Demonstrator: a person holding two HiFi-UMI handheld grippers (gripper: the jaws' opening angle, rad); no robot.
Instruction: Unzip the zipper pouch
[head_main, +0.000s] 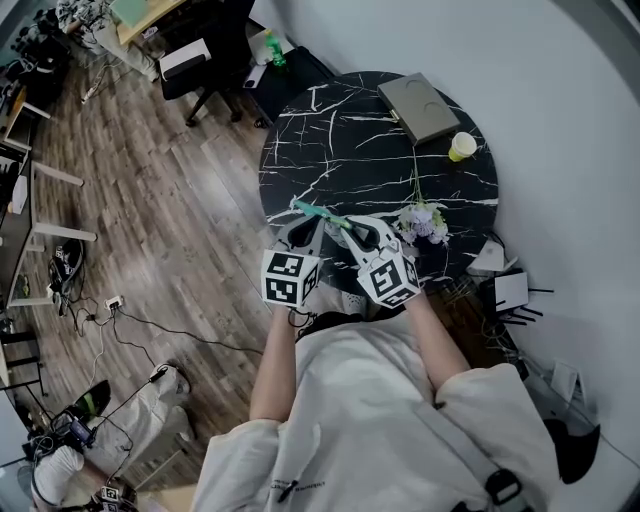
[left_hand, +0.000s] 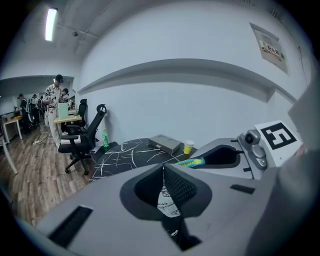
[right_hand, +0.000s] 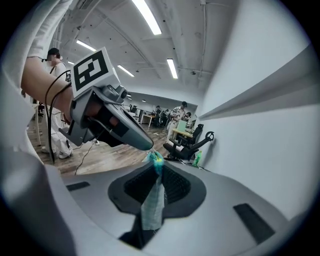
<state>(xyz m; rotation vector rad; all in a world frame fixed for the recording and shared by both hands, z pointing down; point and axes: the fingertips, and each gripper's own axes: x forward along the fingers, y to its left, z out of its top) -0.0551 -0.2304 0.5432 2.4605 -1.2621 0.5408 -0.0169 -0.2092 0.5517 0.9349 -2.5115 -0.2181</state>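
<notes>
The zipper pouch (head_main: 322, 213) shows as a thin teal strip held in the air over the near edge of the round black marble table (head_main: 350, 150). My left gripper (head_main: 303, 228) holds one end and my right gripper (head_main: 352, 230) the other, tips close together. In the left gripper view the left gripper (left_hand: 163, 169) is shut on white printed fabric (left_hand: 167, 200). The pouch's teal end (left_hand: 192, 162) pokes out of the right gripper's tip. In the right gripper view the right gripper (right_hand: 156, 169) is shut on grey-green pouch fabric (right_hand: 151, 202), with its teal edge (right_hand: 156, 160) on top. The zipper pull is hidden.
On the table lie a flat grey box (head_main: 418, 106), a yellow cup (head_main: 462, 146) and a bunch of pale flowers (head_main: 422, 220). A black office chair (head_main: 215, 60) and a green bottle (head_main: 274, 50) stand beyond the table. White routers (head_main: 510, 295) sit by the wall at right.
</notes>
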